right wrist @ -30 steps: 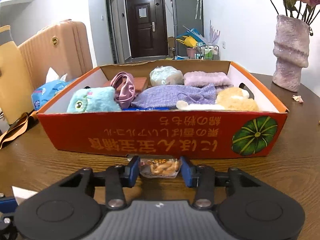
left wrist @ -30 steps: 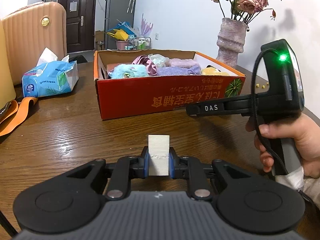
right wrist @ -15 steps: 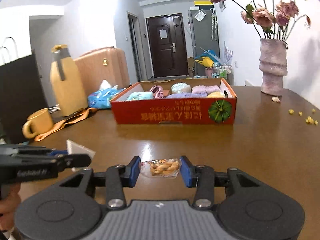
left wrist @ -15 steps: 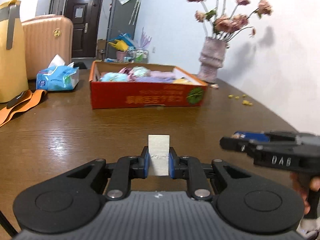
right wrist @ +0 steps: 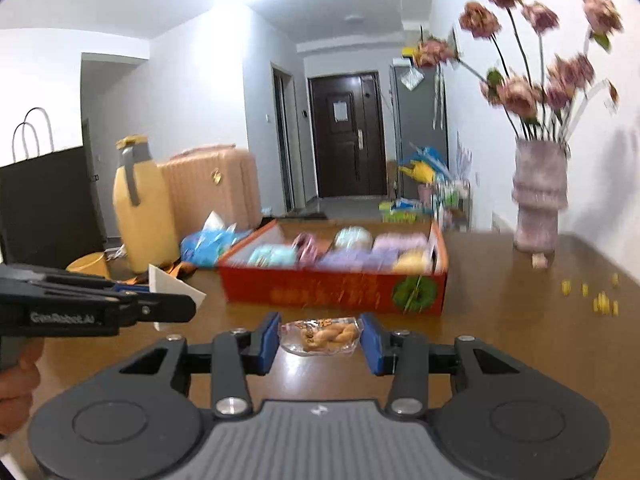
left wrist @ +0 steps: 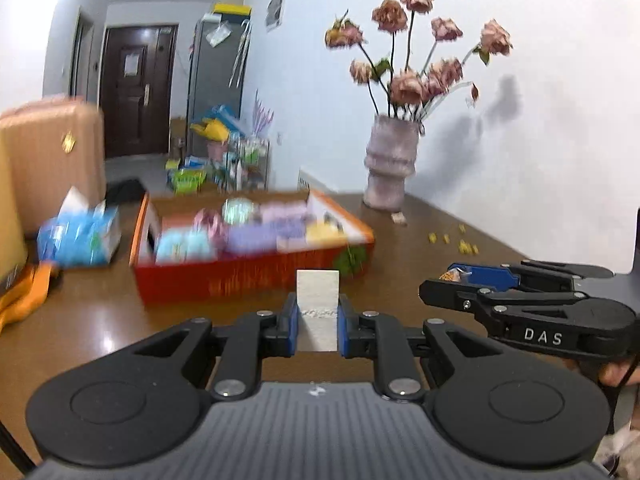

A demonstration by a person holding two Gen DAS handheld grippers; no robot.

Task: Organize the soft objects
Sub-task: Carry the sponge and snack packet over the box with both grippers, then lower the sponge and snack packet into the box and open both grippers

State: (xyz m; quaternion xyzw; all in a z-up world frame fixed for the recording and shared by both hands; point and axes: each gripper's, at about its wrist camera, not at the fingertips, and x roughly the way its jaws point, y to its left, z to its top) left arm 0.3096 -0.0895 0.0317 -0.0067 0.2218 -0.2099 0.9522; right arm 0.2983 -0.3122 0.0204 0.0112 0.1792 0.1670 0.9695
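Aloft above the table (left wrist: 120, 320): left gripper (left wrist: 318, 318) clamped on white sponge block (left wrist: 318, 300), right gripper (right wrist: 319, 338) pinching crinkly snack packet (right wrist: 320, 336) by its ends. Both likely light, squashy; cardboard box (right wrist: 332, 292) ahead.

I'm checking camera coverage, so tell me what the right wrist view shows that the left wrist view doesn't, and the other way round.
Only the right wrist view shows the yellow jug, the black paper bag and the yellow mug. Only the left wrist view shows the face of the white block squarely. Both show the red cardboard box, the vase of dried roses, the suitcase, and the packaged snack in the right tongs.
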